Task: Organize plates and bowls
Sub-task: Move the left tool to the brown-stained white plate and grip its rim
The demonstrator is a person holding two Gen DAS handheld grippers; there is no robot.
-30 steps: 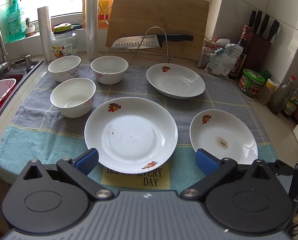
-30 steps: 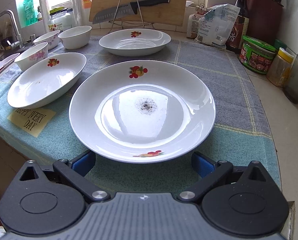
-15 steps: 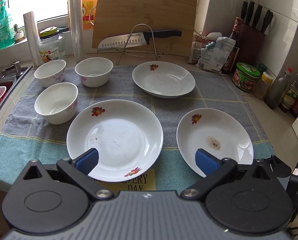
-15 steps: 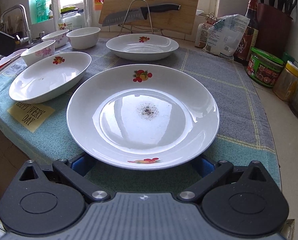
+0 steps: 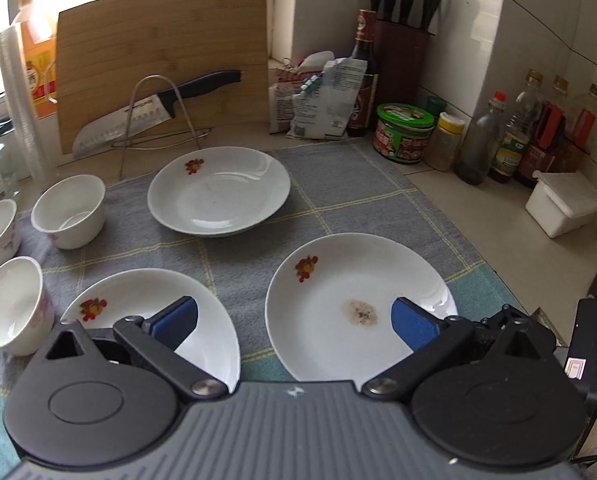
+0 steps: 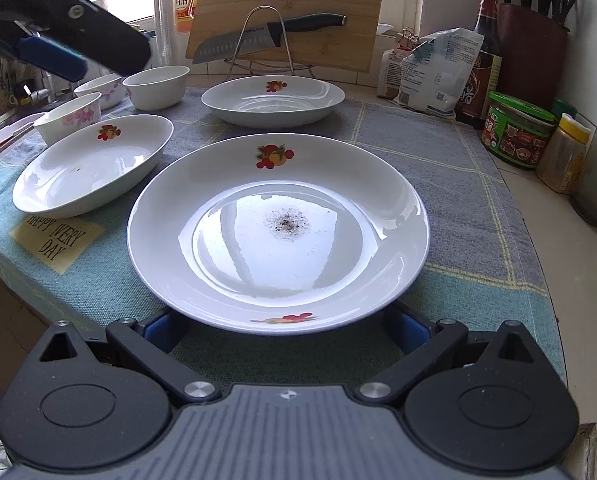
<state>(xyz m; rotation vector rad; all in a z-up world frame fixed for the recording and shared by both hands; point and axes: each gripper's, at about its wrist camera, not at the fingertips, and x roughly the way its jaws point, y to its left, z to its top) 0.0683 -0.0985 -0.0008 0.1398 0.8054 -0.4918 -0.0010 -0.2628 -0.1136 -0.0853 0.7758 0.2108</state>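
Here the desk (image 6: 538, 216) carries a grey and teal towel (image 6: 438, 148) spread under all the crockery, and the relation that matters most is between the right claw (image 6: 286, 330) and the stained plate (image 6: 278, 232): the plate lies straight ahead of that claw and close against it, its near rim overhanging the gap between the two blue fingers, which stand wide apart on either side and below the rim, gripping nothing. A round plate has no long axis, so I judge the approach turns only on meeting the near rim edge-on. The right claw is plainly the nearer one to it. The left claw (image 5: 294, 322) hangs above the towel, likewise spread apart and empty, looking down with one finger over the left plate (image 5: 214, 312) and the other over the stained plate (image 5: 326, 280); in the right view it shows high at the upper left, well clear of the dishes. A third plate (image 6: 298, 100) sits farther back, near the cutting board (image 6: 298, 4) and the knife (image 6: 258, 38) on its wire stand. All three plates are white, shallow and glossy, each with a small red fruit print on the rim; the stained one has a dark speckled patch at its centre. Three white bowls (image 5: 68, 210) stand upright in a loose group at the left of the towel, apart from one another and not yet stacked, two with faint pink flowers.
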